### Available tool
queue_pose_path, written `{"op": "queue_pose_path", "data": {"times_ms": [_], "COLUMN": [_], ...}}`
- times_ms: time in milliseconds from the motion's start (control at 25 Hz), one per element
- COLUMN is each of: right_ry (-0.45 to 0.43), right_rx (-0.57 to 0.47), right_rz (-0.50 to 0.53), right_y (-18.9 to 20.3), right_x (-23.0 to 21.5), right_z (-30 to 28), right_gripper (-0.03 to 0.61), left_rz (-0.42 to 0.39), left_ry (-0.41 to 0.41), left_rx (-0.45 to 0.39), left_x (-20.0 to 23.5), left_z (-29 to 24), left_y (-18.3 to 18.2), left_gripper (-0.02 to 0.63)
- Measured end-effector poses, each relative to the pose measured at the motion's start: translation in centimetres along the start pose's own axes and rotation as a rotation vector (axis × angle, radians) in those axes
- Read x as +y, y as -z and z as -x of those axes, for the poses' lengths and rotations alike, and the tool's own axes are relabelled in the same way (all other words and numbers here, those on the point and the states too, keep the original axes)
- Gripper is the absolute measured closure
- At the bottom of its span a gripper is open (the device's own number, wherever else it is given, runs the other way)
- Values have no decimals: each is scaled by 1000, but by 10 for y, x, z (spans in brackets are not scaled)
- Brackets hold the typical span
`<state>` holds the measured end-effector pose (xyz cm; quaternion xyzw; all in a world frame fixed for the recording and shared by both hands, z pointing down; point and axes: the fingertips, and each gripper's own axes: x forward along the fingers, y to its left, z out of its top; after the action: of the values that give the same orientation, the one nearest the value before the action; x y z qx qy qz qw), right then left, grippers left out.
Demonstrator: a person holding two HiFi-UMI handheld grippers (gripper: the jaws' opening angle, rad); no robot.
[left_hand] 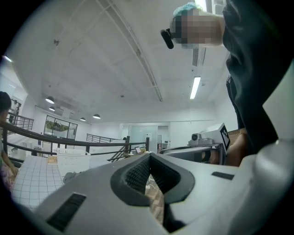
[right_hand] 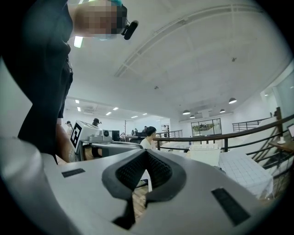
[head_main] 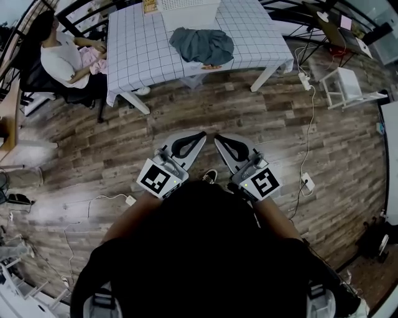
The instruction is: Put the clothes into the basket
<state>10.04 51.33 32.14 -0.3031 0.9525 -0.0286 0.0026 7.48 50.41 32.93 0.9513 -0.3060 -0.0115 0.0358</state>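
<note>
floor (head_main: 205, 118): brown wood planks, faint shine | counter (head_main: 143, 49): checked cloth cover | clothes (head_main: 202, 45): soft grey cloth | basket (head_main: 186, 15): white plastic | left tool (head_main: 200, 134), right tool (head_main: 217, 138): smooth pale plastic, ribbed black pads (left_hand: 136, 173)

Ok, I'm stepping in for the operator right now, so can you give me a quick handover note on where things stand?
Left gripper: shut, empty, held level in front of the body.
Right gripper: shut, empty, close beside it.
Grey clothes: heaped on the table, just in front of the white basket.
Done: nothing yet; the clothes are outside the basket.
Left: step across the wooden floor to the table, grasp the clothes, put them in the basket.
</note>
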Motion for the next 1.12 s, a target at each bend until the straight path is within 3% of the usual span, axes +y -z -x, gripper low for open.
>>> {"op": "queue_pose_path", "data": {"times_ms": [400, 1120], "right_ry": [8, 13], "right_rx": [0, 16], "right_rz": [-4, -2], "right_y": [2, 1], "right_x": [-33, -89], "right_z": [-1, -86], "right_gripper": [563, 563], "left_rz": [-2, 15], "left_ry": [-34, -21], "left_rx": [1, -3], "left_x": [11, 110], "left_z": [-23, -54], "left_y": [0, 1], "left_gripper": [611, 611]}}
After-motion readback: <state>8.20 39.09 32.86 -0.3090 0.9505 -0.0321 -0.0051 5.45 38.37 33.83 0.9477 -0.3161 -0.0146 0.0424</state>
